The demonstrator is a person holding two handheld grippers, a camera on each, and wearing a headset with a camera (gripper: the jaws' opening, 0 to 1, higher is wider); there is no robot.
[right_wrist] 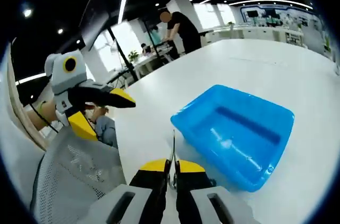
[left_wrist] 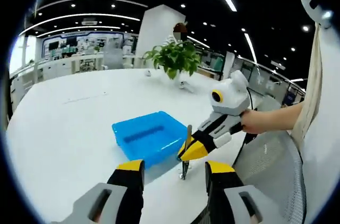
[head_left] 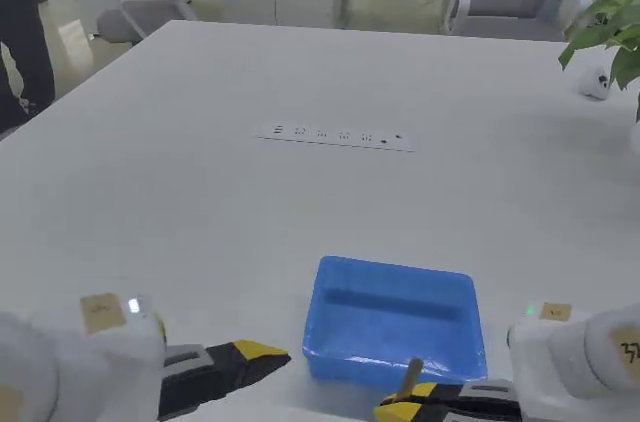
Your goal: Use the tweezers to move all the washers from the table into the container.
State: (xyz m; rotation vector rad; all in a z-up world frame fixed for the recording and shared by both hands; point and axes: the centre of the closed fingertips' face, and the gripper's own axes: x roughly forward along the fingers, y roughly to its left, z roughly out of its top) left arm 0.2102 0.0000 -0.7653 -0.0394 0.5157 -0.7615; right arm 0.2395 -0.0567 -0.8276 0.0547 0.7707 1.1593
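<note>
**Tweezers held at the container's near edge**

The right gripper (right_wrist: 172, 166) has its fingers pinched narrow on the tweezers (head_left: 411, 374), which stand roughly upright just beside the near wall of the blue container (head_left: 395, 317). Whether the tweezer tips touch the white worktop (head_left: 200, 192) cannot be told. The left gripper (right_wrist: 115, 122) hovers by the container's near left corner, apart from it, with its fingers spread wide and holding nothing. Beyond the container's far side, well apart from it, a row of small pieces (head_left: 335, 135) lies on the worktop, too small to make out singly. A green plant (head_left: 610, 32) stands further off, beyond the container's right.
</note>
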